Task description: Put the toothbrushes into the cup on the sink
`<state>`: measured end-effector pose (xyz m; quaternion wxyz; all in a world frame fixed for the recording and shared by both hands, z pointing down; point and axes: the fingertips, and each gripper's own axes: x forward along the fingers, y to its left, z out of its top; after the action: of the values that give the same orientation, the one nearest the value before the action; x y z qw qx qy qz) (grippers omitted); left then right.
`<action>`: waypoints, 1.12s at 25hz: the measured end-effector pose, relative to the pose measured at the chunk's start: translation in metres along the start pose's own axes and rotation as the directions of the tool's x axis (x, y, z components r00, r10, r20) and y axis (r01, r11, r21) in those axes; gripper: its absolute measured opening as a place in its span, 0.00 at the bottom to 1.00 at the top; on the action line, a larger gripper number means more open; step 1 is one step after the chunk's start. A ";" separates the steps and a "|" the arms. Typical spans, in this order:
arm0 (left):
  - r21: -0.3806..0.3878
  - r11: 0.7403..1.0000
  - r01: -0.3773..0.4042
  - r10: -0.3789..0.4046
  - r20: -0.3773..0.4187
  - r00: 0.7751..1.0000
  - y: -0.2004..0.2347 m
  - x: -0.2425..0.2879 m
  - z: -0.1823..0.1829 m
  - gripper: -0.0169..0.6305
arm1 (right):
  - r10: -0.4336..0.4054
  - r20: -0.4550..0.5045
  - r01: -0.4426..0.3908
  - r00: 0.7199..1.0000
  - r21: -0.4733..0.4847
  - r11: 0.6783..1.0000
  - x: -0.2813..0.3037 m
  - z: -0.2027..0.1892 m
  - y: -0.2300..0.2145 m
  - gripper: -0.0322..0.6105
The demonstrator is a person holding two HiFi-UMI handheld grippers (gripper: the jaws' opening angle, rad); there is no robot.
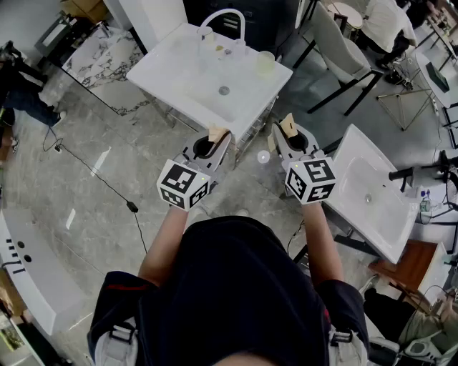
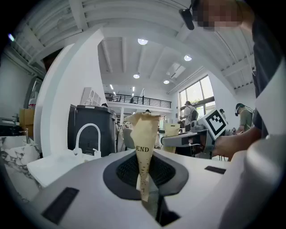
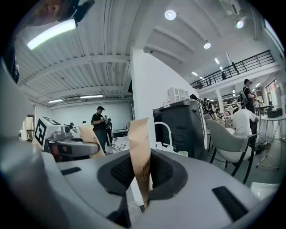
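Observation:
A white sink (image 1: 179, 71) with a curved white faucet (image 1: 222, 18) stands ahead of me. A pale cup (image 1: 265, 62) sits on its back right corner. Small items by the faucet base (image 1: 227, 50) are too small to identify, and I can make out no toothbrush. My left gripper (image 1: 218, 134) is held just short of the sink's near edge, shut on a tan paper tag (image 2: 143, 147) printed "END". Beside it, my right gripper (image 1: 288, 127) is shut on a similar tan tag (image 3: 140, 152). Both grippers point up and forward. The faucet (image 2: 87, 134) also shows in the left gripper view.
A second white sink (image 1: 368, 189) stands to the right. A marble slab (image 1: 100, 57) lies at the far left, and a black cable (image 1: 107, 186) crosses the floor. Chairs (image 1: 343, 43) and seated people are at the far right; a dark cabinet (image 3: 183, 120) is behind the sink.

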<state>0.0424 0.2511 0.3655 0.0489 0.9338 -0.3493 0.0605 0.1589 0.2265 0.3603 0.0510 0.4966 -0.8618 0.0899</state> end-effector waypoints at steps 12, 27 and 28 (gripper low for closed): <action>0.016 1.000 -0.019 0.019 -0.014 1.000 -0.020 0.009 -0.004 0.08 | 0.020 0.008 -0.020 1.000 0.008 1.000 -0.015 -0.007 -0.009 0.17; 0.007 1.000 -0.014 0.014 -0.002 1.000 0.008 0.035 0.000 0.08 | 0.030 -0.001 -0.030 1.000 0.011 1.000 0.018 -0.002 -0.023 0.17; 0.005 1.000 -0.013 0.013 -0.002 1.000 0.012 0.039 0.000 0.08 | 0.028 -0.004 -0.028 1.000 0.011 1.000 0.022 -0.002 -0.025 0.17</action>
<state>0.0636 0.2172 0.3719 0.0467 0.9316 -0.3549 0.0625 0.1695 0.1960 0.3688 0.0486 0.4846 -0.8680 0.0964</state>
